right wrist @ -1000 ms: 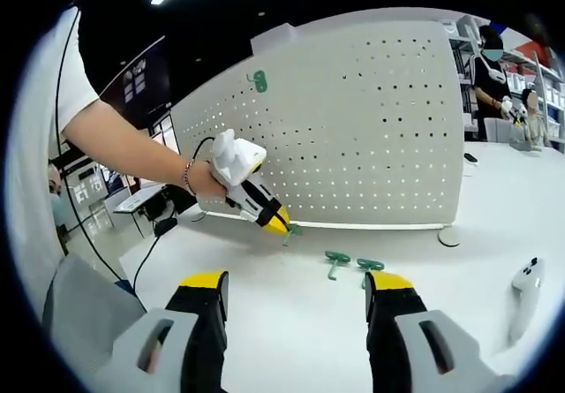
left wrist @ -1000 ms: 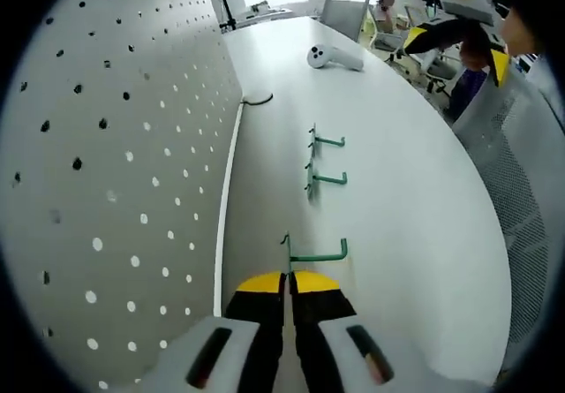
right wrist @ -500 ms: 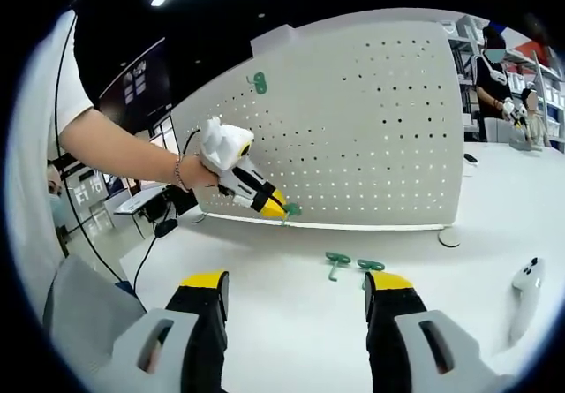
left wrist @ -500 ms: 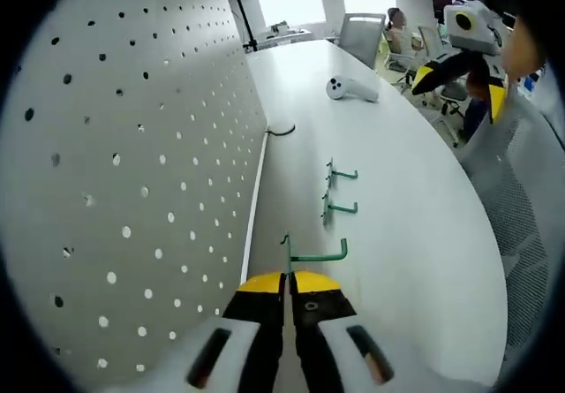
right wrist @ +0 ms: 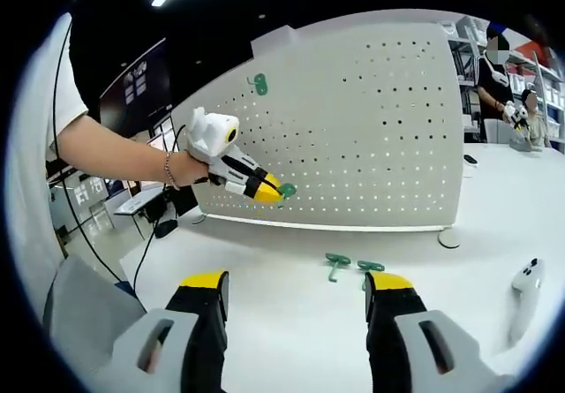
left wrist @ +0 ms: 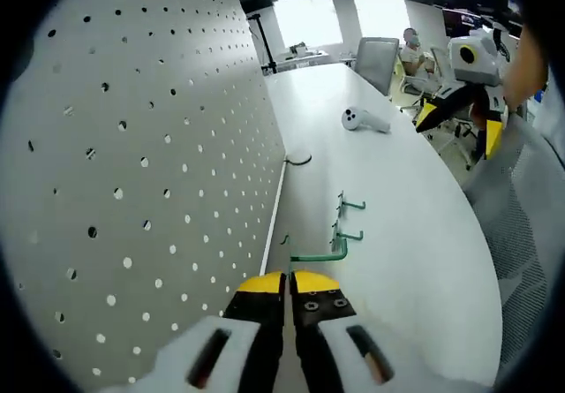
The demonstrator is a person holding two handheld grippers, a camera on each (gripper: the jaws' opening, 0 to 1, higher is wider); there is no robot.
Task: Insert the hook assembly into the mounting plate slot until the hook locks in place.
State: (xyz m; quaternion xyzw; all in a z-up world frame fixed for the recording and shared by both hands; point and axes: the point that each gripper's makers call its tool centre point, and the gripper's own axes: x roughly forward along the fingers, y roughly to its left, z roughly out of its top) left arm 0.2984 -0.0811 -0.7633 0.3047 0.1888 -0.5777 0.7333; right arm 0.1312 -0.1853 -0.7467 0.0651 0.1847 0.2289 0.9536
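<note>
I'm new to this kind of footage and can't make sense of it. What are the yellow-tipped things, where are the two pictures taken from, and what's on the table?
A person holds a handheld claw in each hand, and a fisheye camera rides on each one.

The left gripper view looks along the left claw, whose yellow-tipped jaws are shut on a green metal hook, raised beside the white perforated pegboard.

The right gripper view looks along the right claw, open and empty. From there you see the person's hand carrying the left claw up to the board, where another green hook already hangs.

Two spare green hooks and a white handheld controller lie on the white table.
</note>
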